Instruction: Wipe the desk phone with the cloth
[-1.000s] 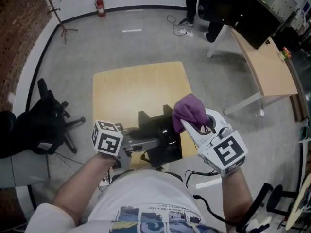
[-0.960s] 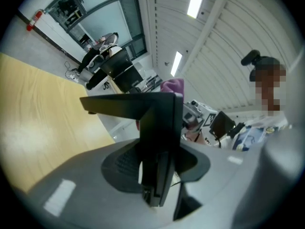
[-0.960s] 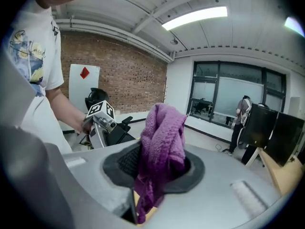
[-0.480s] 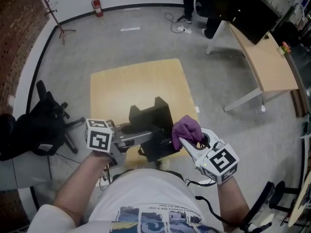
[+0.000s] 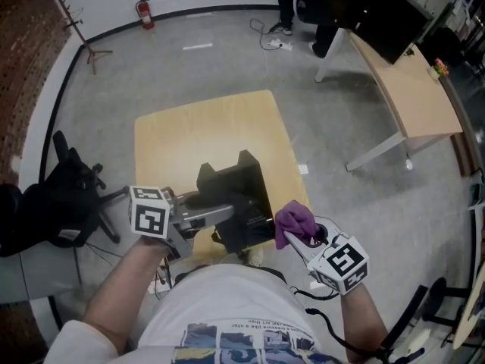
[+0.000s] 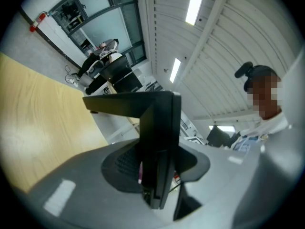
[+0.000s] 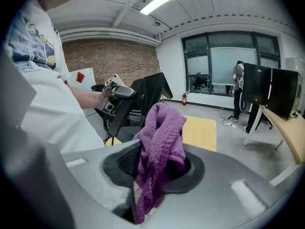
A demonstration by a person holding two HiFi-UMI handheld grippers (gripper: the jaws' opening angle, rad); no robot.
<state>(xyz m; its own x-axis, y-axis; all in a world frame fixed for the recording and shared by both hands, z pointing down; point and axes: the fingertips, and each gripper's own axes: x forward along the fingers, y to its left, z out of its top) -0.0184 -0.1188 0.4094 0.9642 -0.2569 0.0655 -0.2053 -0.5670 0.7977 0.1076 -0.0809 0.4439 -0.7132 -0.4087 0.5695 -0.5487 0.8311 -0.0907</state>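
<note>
Closest in, the person's white shirt fills the bottom of the head view, with a forearm reaching out on each side. The right gripper sits just off the near right corner of the table, and its jaws are clamped on a bunched purple cloth that stands up out of them in a soft lump. The cloth is just beside the phone's right edge; I cannot tell whether they touch. The left gripper points level from the left, and its jaws are closed on a thin black edge of the desk phone. The phone is over the near edge of the table, tipped so that its labelled underside faces the right gripper view. Whether it rests on the wood I cannot tell. Beyond it the pale wooden tabletop is bare. A black office chair stands on the grey floor to the left. Farther off, a second desk runs along the right. A fire extinguisher and a coat stand are by the far wall, and a person stands near the windows.
</note>
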